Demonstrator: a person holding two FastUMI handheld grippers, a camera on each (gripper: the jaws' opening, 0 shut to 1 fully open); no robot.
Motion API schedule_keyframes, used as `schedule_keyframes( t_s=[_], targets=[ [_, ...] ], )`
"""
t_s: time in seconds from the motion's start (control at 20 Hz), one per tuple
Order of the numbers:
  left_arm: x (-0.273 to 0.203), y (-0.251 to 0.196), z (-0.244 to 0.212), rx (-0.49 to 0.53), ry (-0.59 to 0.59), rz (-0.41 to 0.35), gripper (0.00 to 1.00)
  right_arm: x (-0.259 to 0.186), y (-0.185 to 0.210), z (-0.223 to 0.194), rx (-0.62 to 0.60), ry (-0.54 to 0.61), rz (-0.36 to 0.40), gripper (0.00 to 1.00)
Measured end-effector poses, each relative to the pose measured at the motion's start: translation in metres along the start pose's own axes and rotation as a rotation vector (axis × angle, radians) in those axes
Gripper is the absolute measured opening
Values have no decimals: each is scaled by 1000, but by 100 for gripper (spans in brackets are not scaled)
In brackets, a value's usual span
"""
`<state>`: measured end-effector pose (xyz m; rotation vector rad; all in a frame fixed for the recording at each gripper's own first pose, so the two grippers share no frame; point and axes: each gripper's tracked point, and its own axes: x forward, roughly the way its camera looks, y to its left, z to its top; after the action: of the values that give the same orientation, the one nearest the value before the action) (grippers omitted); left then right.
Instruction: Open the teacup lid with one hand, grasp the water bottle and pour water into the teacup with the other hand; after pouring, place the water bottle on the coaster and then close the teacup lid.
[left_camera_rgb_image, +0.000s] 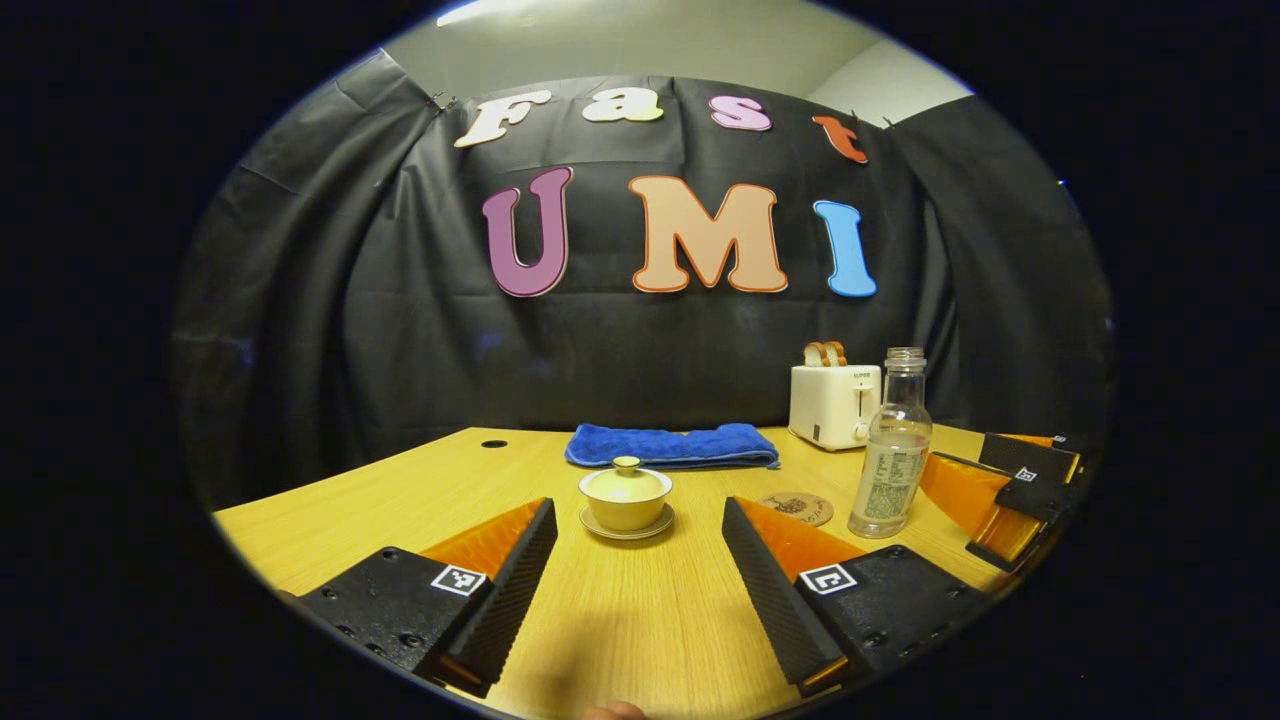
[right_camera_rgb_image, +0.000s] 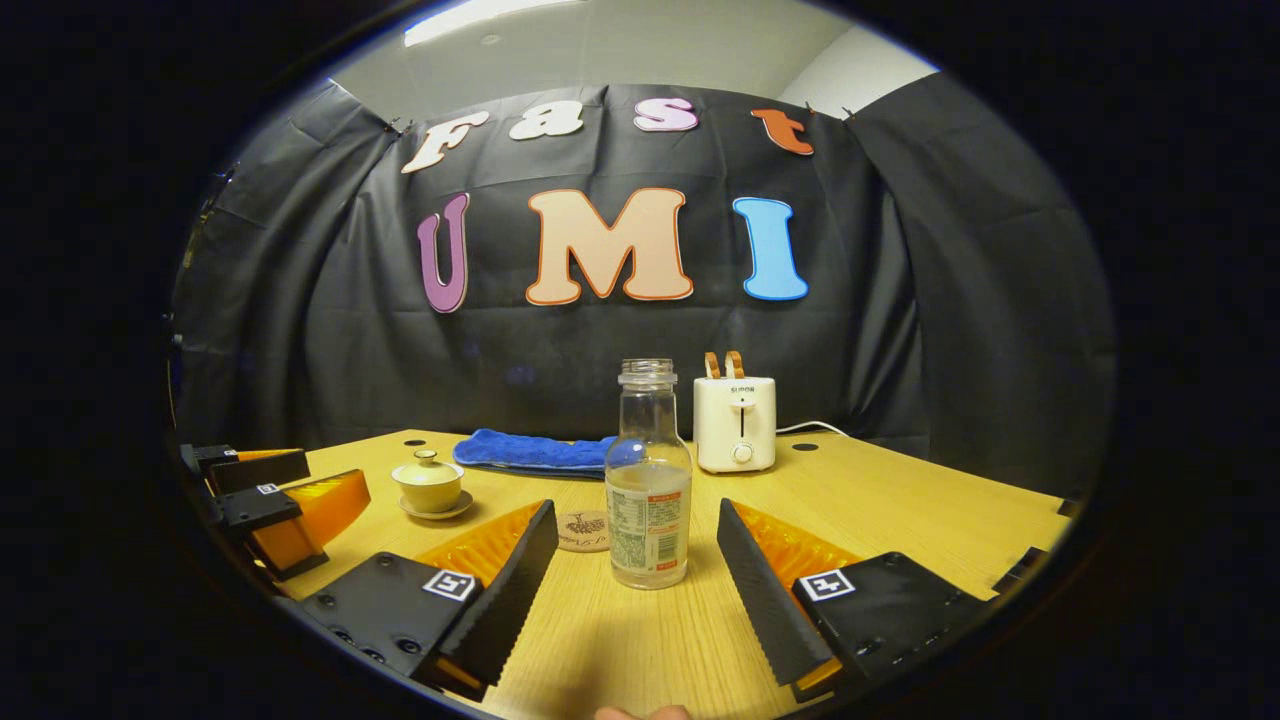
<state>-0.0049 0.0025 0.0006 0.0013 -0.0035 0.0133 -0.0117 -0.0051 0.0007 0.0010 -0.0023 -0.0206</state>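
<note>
I had my left gripper (left_camera_rgb_image: 640, 590) spread wide and aimed straight at the teacup (left_camera_rgb_image: 626, 502), which sat on its saucer (left_camera_rgb_image: 627, 527) near the middle of the table (left_camera_rgb_image: 330, 510) with its lid (left_camera_rgb_image: 626, 481) on; lined up that way, the knob lay between my fingers' line of reach, so I judged the lid was mine to lift first. My right gripper (right_camera_rgb_image: 635, 590) was just as wide, holding nothing, with the water bottle (right_camera_rgb_image: 648, 495) standing upright and uncapped between and just ahead of its fingers, a little water in its lower part. I kept one tool to each object because the pour needed the cup open while the other hand tipped the bottle. The coaster (right_camera_rgb_image: 584, 530) lay flat just beside the bottle, toward the teacup, a short set-down afterwards. A blue towel (left_camera_rgb_image: 672, 446) and a toaster (right_camera_rgb_image: 735, 422) stood at the back by the wall, well apart from my work. Nothing was yet touched.
</note>
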Motion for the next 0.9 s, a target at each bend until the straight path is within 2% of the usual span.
schedule_keyframes(
  t_s=[0.25,0.55,0.9],
  targets=[
    [-10,3,0,-2,1,15,98,-4,-3,-2,0,-3,-28,100],
    [-18,2,0,-2,2,19,98,-8,4,-2,1,0,6,99],
    [-23,0,0,-1,2,11,98,-14,6,-1,-1,2,8,100]
  ],
)
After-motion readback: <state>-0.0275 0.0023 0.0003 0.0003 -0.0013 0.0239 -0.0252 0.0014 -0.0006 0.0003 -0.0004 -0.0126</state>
